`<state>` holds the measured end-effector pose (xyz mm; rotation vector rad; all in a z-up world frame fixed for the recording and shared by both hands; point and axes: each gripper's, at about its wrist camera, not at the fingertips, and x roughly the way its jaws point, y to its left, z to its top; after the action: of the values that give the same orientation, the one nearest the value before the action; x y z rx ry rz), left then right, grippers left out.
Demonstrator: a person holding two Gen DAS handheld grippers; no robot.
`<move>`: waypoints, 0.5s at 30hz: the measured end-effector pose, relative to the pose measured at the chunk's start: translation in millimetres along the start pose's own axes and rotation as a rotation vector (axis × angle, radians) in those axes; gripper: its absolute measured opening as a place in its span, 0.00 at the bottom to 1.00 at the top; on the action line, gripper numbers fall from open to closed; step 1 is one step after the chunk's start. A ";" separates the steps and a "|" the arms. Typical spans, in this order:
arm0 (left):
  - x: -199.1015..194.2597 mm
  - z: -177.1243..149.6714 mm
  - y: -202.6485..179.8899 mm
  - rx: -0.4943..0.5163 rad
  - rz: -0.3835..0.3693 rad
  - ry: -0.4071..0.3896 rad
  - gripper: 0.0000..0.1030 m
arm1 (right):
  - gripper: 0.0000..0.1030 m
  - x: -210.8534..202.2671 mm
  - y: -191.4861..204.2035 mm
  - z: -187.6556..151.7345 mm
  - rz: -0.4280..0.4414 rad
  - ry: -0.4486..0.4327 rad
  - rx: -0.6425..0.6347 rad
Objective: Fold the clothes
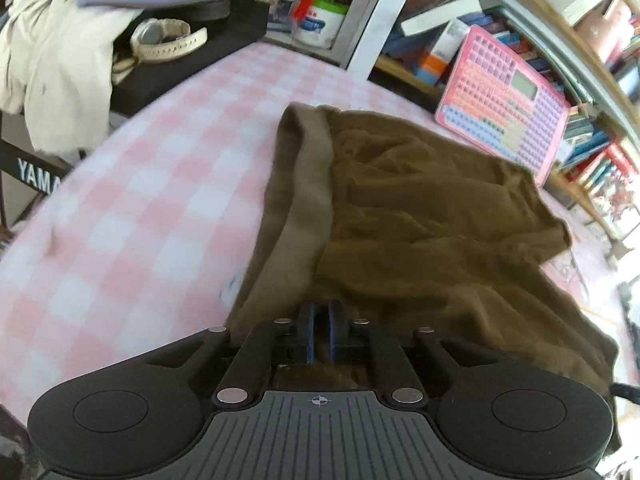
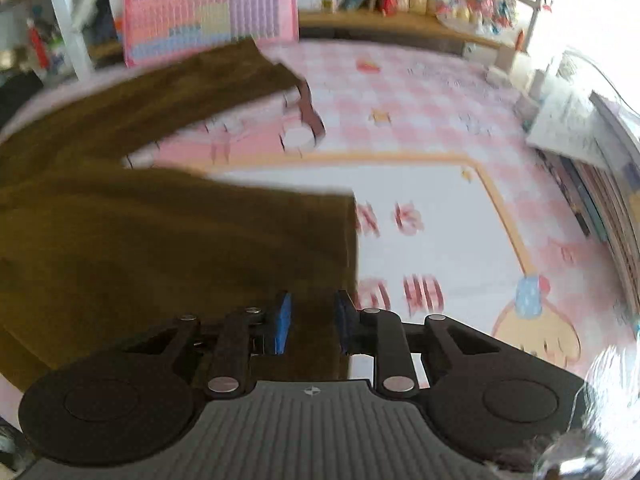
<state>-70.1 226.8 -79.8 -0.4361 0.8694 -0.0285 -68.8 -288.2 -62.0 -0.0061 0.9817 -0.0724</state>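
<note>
Brown shorts [image 1: 420, 208] lie rumpled on a pink checked bed [image 1: 140, 200]. The left hand-held gripper [image 1: 320, 320] is clenched on their waistband edge; the right hand-held gripper [image 2: 312, 312], blurred, seems to pinch a leg hem. A pink toy board [image 1: 504, 100] leans against bookshelves [image 1: 592, 152] behind.
</note>
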 end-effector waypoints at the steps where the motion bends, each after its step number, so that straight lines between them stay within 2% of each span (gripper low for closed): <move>1: -1.7 -5.1 4.8 -0.030 -0.018 -0.006 0.08 | 0.27 1.3 -2.4 -1.4 -0.009 -0.017 0.002; 3: -2.5 -9.0 6.7 -0.065 -0.028 -0.013 0.09 | 0.34 5.1 -8.8 1.6 -0.024 -0.038 0.004; 6: -11.1 -6.7 -2.4 -0.046 -0.059 -0.036 0.10 | 0.35 11.6 -18.7 9.9 -0.070 -0.054 0.016; 8: -21.8 -4.3 -5.7 -0.035 -0.081 -0.079 0.19 | 0.34 14.4 -24.2 14.2 -0.109 -0.066 0.025; 10: -28.6 1.5 -3.8 -0.028 -0.060 -0.122 0.27 | 0.33 5.6 -24.7 13.9 -0.140 -0.087 0.033; 12: -33.6 7.6 -1.5 -0.022 -0.040 -0.158 0.32 | 0.33 -9.0 -19.6 6.1 -0.127 -0.115 0.039; 15: -18.6 17.7 2.9 -0.014 -0.010 -0.134 0.32 | 0.33 -27.3 -10.6 -10.6 -0.091 -0.128 0.047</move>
<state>-69.5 239.4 -57.3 -0.4498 0.7359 -0.0022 -93.3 -296.7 -44.7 -0.0121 0.8515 -0.1765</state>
